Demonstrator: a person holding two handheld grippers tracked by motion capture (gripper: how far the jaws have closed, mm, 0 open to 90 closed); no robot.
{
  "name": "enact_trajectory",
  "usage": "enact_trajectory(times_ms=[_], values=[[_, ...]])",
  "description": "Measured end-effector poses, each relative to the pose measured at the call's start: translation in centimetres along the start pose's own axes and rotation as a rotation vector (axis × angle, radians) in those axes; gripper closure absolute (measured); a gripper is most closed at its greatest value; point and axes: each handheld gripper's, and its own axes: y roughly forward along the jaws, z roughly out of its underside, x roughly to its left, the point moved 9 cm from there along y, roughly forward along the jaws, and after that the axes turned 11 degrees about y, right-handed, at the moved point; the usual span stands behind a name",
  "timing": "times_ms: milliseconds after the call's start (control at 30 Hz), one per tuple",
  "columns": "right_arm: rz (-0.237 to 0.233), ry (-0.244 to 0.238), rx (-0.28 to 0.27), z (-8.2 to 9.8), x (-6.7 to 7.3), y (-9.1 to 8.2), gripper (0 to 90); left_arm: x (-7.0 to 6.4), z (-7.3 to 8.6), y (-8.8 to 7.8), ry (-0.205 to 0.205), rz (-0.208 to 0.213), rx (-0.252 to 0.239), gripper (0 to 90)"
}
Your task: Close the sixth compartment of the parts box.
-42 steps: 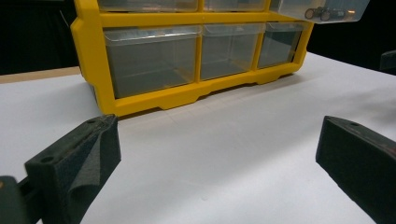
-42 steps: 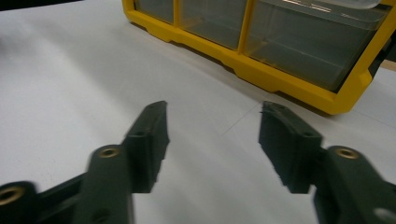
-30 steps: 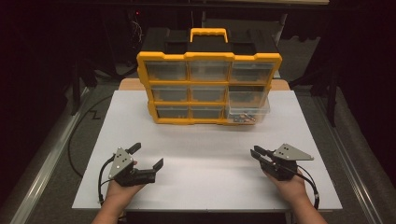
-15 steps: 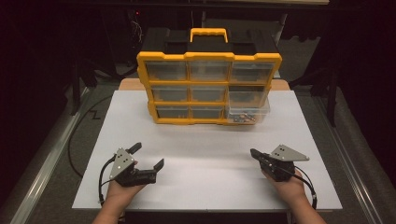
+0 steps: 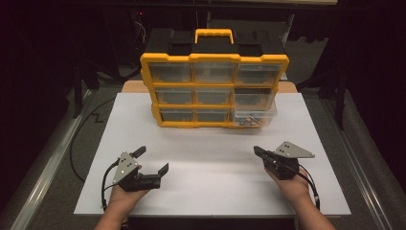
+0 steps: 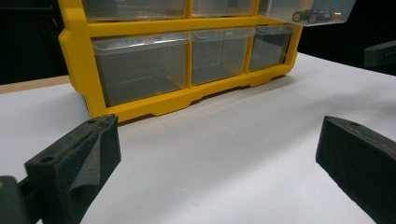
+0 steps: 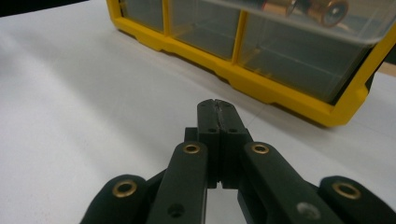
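Inspection, present state. My right gripper (image 5: 258, 151) is clenched on nothing, its jaws pressed flat together, low over the white desk (image 5: 210, 143) near my side. My left gripper (image 5: 152, 160) is released, jaws spread wide, with nothing between them, resting well apart from the right.

The yellow organizer (image 5: 214, 91) stands upright at the far middle of the desk, its clear drawers facing me. One drawer (image 5: 253, 116) at the lower right is pulled out and overhangs the front; small metal parts (image 7: 322, 9) lie in it. In the right gripper view that drawer sits just ahead and above my closed jaws.

Risks as I judge them:
- Reaching for the parts with the jaws closed would only shove them around or knock the drawer.
- The drawer hangs out with little support; pressing down on its front lip could tip it free and spill the parts.
- The organizer appears unanchored; a push on the drawer with no bracing from the left could slide the whole unit back.
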Motion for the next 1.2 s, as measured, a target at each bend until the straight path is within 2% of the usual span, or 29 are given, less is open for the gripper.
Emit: enact_trajectory(times_ms=[400, 667, 833, 1200], values=[[0.004, 0.005, -0.057, -3.8, 0.5, 0.7, 90.0, -0.2, 0.0, 0.1, 0.005, 0.009, 0.0, 1.1], [0.04, -0.005, -0.094, -6.3, 0.5, 0.6, 90.0, -0.3, -0.1, 0.2, 0.012, 0.017, -0.002, 1.1], [0.061, 0.001, -0.118, -7.1, 0.3, 0.6, 90.0, -0.4, -0.1, 0.2, 0.014, 0.02, -0.003, 1.2], [0.068, -0.002, -0.146, -8.8, 0.5, 0.6, 90.0, -0.5, -0.2, 0.1, 0.016, 0.024, -0.004, 1.2]])
